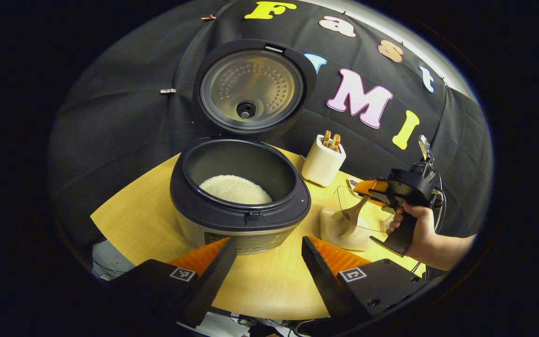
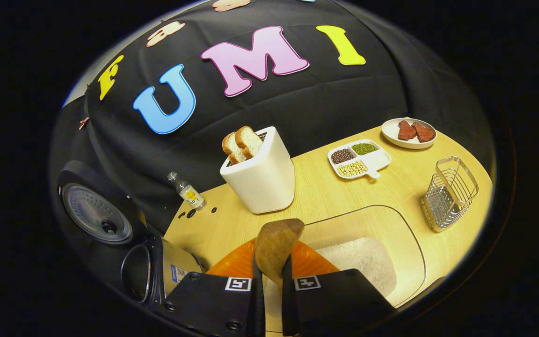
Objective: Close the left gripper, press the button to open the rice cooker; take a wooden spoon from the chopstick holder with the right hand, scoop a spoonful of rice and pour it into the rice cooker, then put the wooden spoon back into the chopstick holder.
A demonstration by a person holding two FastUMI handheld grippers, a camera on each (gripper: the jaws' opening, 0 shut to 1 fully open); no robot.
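While the rice cooker stands open near the table front edge, the left gripper hovers spread before it. The right gripper pinches the wooden spoon, bowl pointing forward over the rice container.

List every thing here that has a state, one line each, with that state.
rice cooker: open, lid up, rice in the pot
wooden spoon: clamped in the right hand-held gripper, over the rice container
rice container: uncovered, rice inside
wire holder: empty, upright
toaster: two bread slices standing up out of it
bottle: capped, upright
left hand-held gripper: open, holding nothing
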